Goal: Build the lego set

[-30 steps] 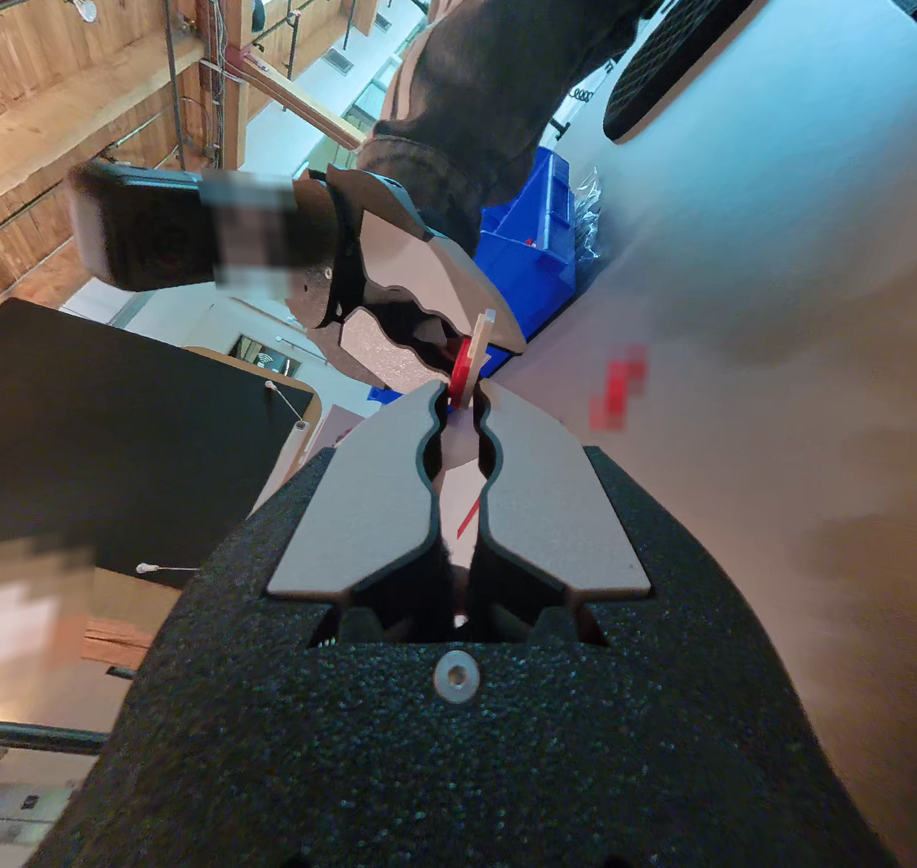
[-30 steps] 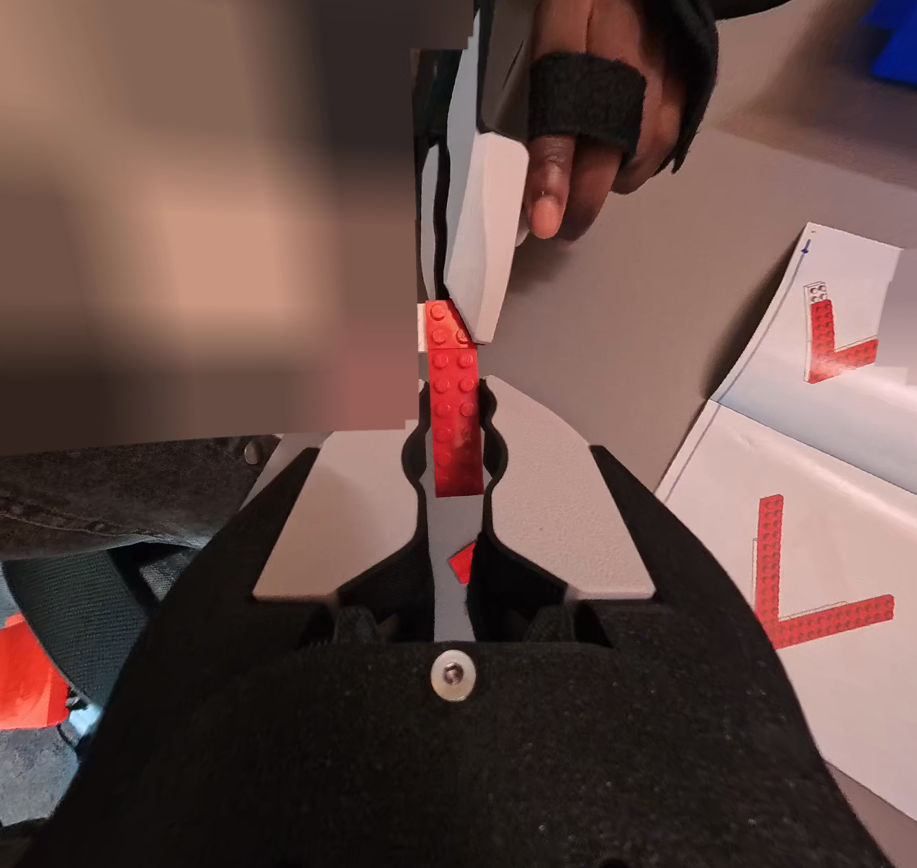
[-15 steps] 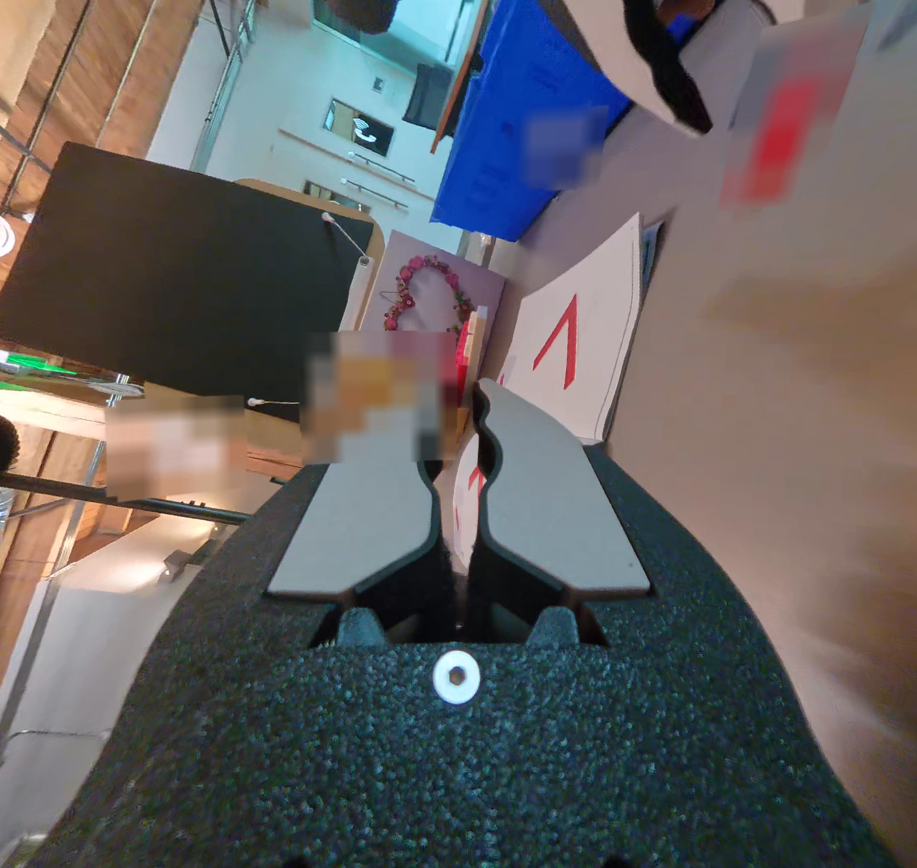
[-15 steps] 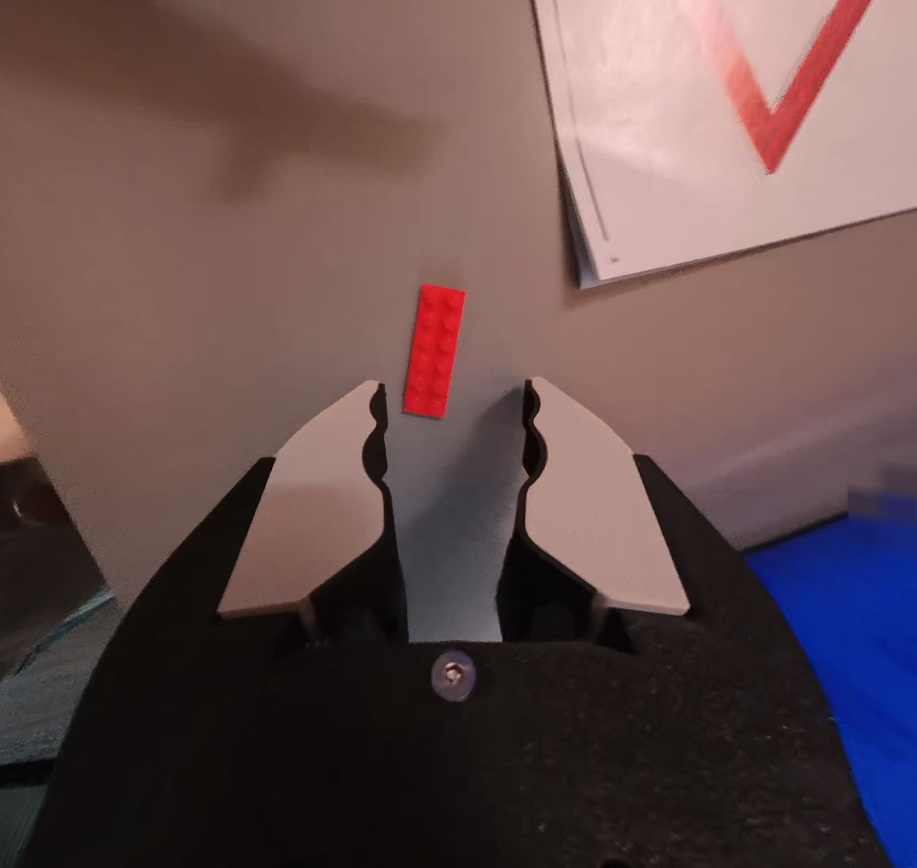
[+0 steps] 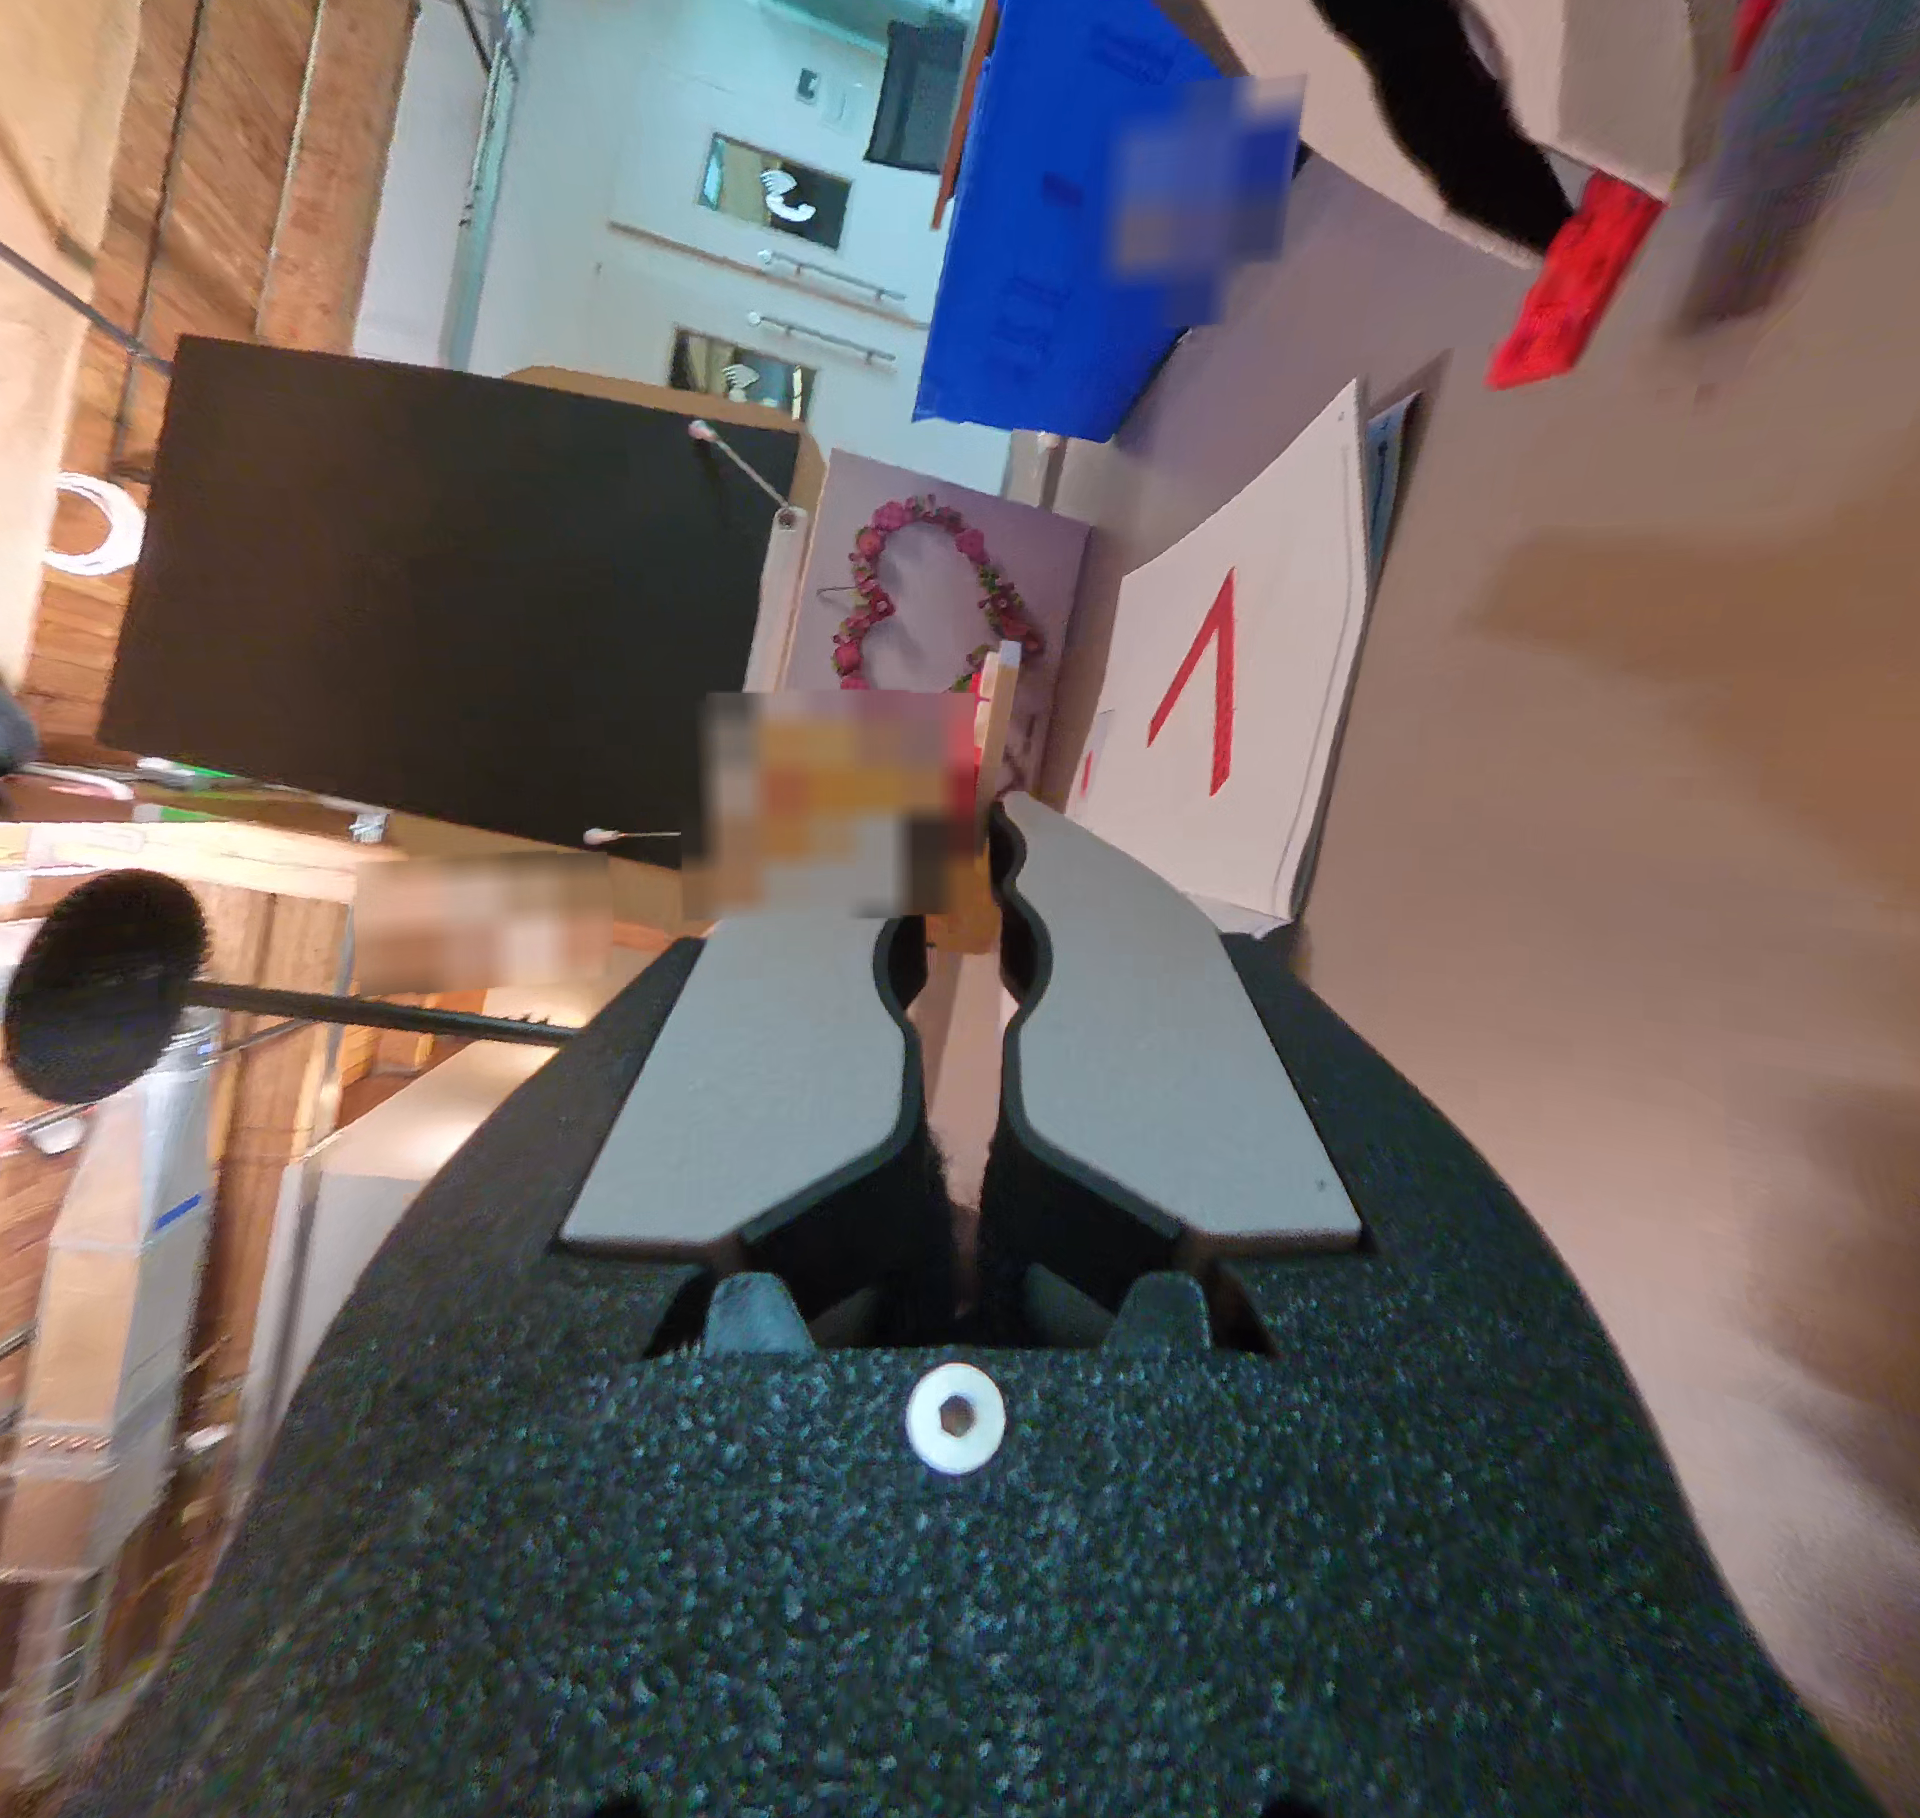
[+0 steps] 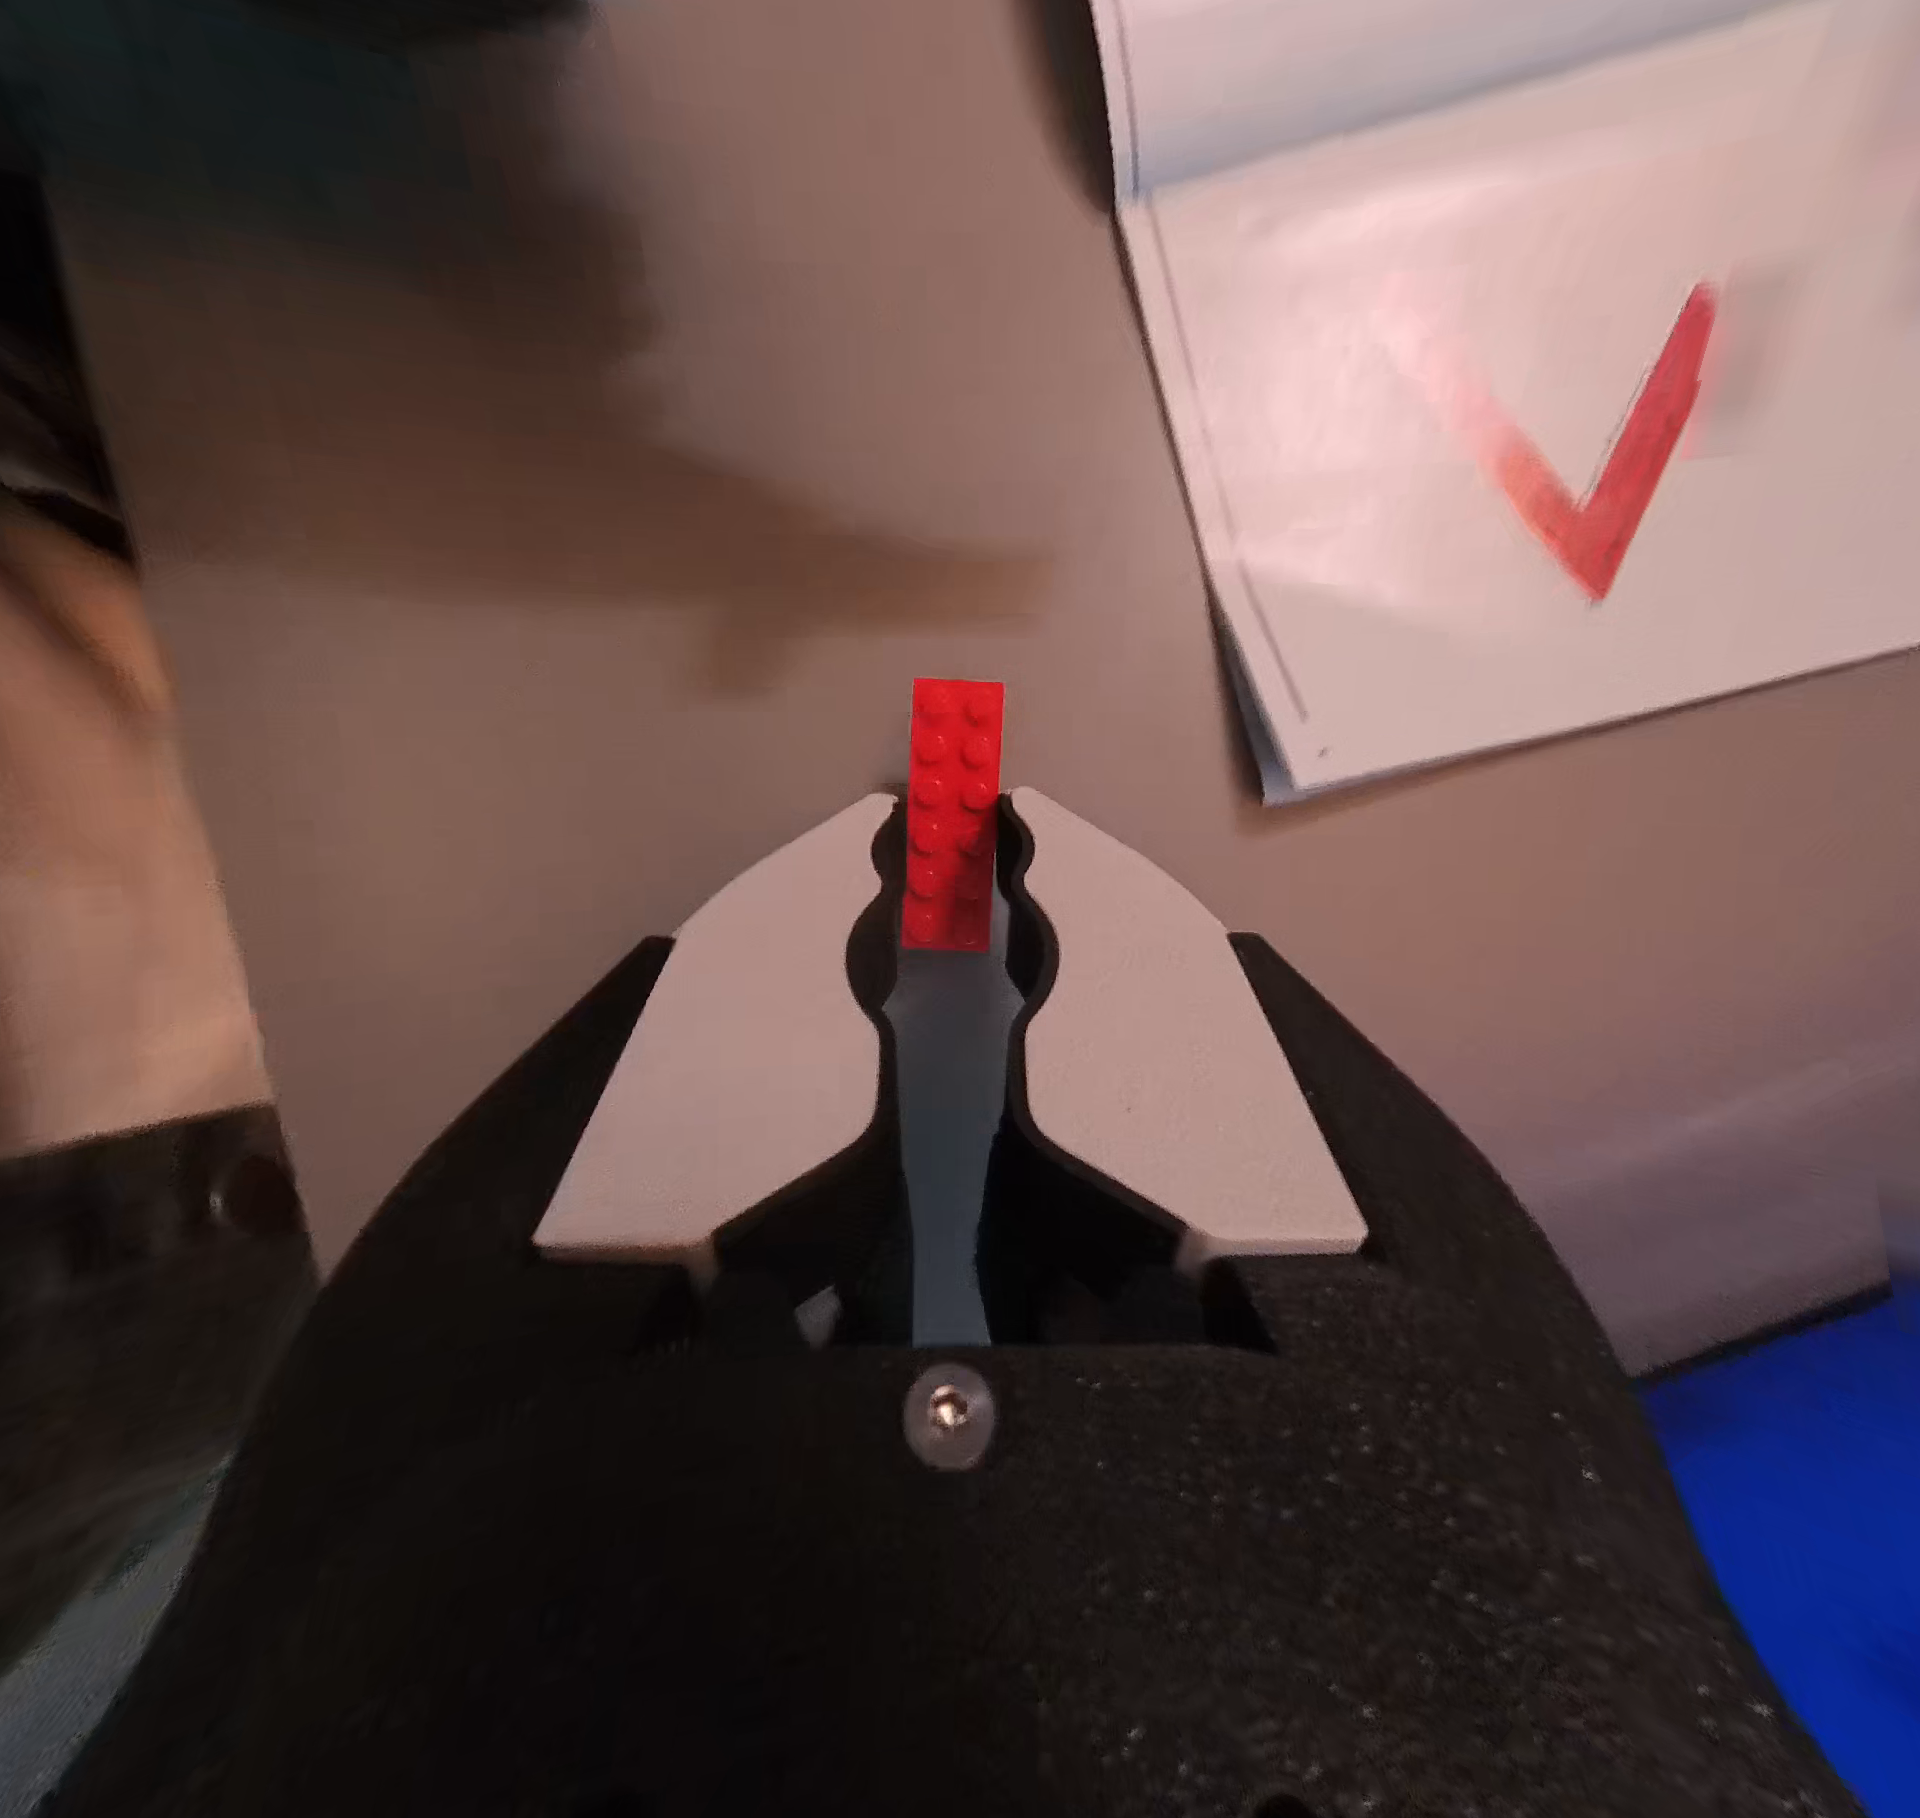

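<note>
The right claw [image 6: 951, 802] has come down over the red plate [image 6: 954, 812] and its tips are pinched against the plate's two long sides, with the far half of the plate sticking out beyond them. The plate lies flat, studs up, on the grey worktop [image 6: 623, 833], with the open instruction booklet [image 6: 1507, 366] off to the far right. Half a second ago the same claw stood wide, and the plate lay loose just ahead of its left tip, slightly askew; now it is lined up between the tips and gripped.

The plate looks light, thin and rigid, with smooth, rather slippery edges. The long sides are the only sensible hold while it lies flat, and a grip nearer its middle would probably keep it from pivoting when lifted.

The left claw [image 5: 971, 823] is turned on its side, well off the worktop, tips nearly together. Something red and pale shows just beyond them, but a mosaic patch covers that spot, so I cannot tell whether it holds a piece. Its view has hardly changed in the last half second. In it, the right claw and red plate [image 5: 1569, 293] show blurred at the far right, near the blue bin [image 5: 1039, 210].
</note>
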The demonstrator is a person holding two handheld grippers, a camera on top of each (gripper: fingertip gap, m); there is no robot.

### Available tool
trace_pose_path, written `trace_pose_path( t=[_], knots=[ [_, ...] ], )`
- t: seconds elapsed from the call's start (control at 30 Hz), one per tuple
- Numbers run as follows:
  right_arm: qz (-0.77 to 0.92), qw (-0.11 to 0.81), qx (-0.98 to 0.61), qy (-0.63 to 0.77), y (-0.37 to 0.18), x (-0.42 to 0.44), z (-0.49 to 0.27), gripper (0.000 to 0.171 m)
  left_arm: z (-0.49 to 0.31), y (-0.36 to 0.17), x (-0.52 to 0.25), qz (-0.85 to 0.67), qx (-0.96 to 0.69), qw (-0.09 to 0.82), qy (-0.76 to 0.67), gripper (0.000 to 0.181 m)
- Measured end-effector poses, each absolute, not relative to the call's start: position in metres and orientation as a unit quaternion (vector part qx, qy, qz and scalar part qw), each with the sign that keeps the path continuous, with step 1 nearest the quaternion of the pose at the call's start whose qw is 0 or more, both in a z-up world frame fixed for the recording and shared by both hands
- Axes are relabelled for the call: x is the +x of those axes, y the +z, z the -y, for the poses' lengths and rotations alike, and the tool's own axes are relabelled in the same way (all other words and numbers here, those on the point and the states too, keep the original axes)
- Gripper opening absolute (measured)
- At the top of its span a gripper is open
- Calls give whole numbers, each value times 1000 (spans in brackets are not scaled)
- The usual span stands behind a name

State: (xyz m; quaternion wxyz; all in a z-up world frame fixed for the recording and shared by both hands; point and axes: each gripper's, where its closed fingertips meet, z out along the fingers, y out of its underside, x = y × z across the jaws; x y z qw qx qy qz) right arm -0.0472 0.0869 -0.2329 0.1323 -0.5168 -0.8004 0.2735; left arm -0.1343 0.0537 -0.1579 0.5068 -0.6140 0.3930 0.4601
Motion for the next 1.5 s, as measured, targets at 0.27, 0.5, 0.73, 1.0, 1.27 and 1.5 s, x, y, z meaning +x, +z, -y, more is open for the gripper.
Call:
trace_pose_path(
  t=[0.27,0.5,0.73,1.0,1.27,1.5],
  knots=[
    [803,200,-480,292,-153,-95,-67,16,-58,-151,-143,-375,-571,438,584,7],
    [825,156,-488,238,-158,-111,-66,16,-58,-151,-146,-369,-569,429,597,8],
    [841,143,-477,213,-158,-116,-64,16,-57,-150,-146,-361,-570,442,591,8],
    [848,136,-470,201,-158,-118,-62,16,-57,-151,-149,-344,-584,460,573,7],
    [840,132,-481,212,-161,-113,-65,16,-58,-156,-152,-347,-593,459,563,7],
    [824,94,-524,192,-221,-76,-79,16,-54,-152,-158,-291,-637,546,460,8]
  ],
)
